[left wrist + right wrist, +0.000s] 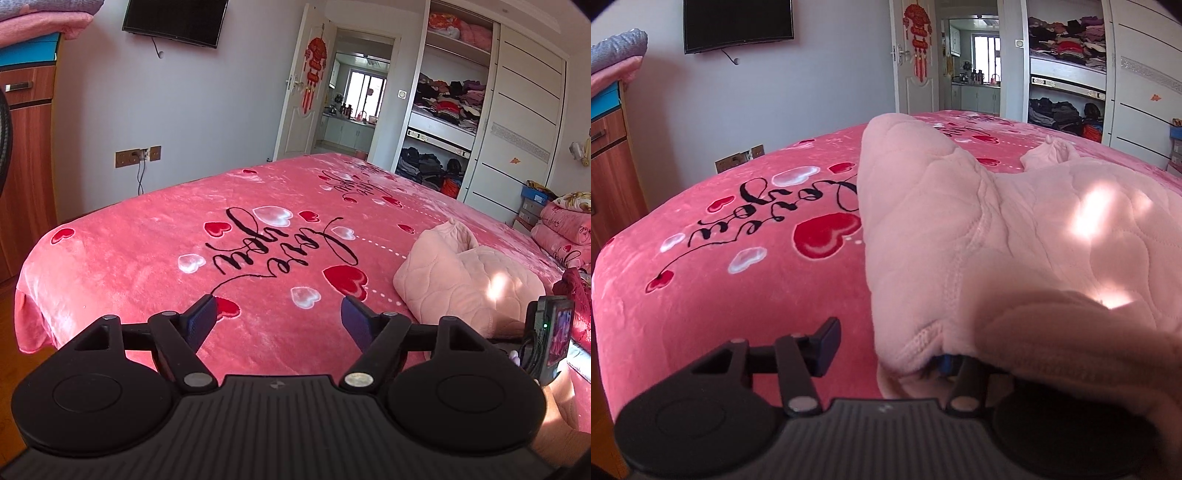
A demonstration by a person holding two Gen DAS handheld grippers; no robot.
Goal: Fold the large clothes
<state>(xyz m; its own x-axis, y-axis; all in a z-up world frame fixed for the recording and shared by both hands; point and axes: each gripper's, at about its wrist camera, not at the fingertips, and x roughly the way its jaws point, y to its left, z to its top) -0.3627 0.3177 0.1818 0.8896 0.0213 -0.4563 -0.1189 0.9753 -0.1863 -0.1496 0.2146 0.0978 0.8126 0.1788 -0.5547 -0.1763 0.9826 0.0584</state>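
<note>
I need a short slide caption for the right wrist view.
Right gripper reaching under the pale pink quilted garment on the heart-print bedspread.

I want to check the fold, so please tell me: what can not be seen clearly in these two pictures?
- Right hand-held gripper, right wrist view: the pink quilted garment drapes over its right finger, so any grip is unclear.
- Garment's near edge, left wrist view: cut off behind the left hand-held gripper, whose jaws are open.

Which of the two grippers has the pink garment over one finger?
The right gripper: the pale pink quilted garment covers its right finger. The left gripper hangs open over bare blanket.
</note>
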